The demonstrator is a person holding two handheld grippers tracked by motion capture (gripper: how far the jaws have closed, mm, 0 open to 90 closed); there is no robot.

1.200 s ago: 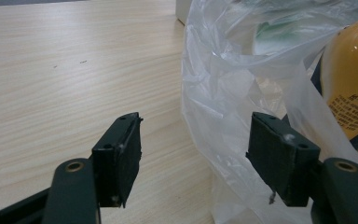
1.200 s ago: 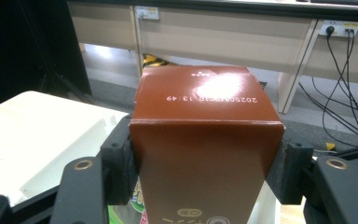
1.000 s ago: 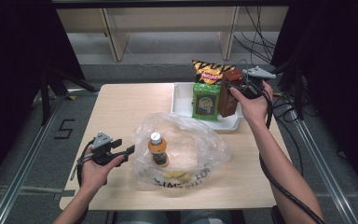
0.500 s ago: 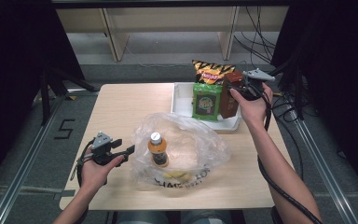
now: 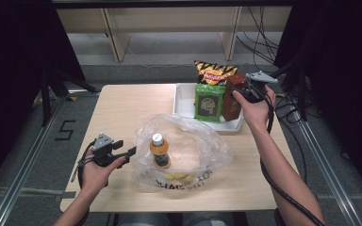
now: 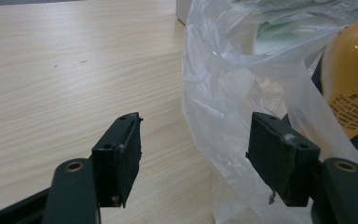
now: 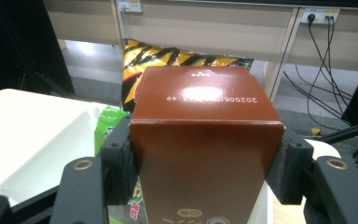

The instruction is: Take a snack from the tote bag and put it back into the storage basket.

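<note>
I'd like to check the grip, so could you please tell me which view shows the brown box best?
The right gripper view: the brown box sits close up between that claw's pads. The high view shows it small and upright in the white tray. The left gripper view gives nothing useful on it.

the left gripper pointed low across a pale wooden table, its two black jaws standing well apart. the left jaw hung over bare wood, touching nothing. the right jaw sat against the crumpled wall of a clear plastic bag — the film passed just in front of its pad, though whether the pad pressed on it could not be told. no plastic was pinched, since the gap between the jaws was mostly open table. through the bag, at the right edge, showed the rounded orange body of a bottle with a printed label. something green and white lay blurred deeper in the bag. a white corner stood at the table's far edge.
</note>
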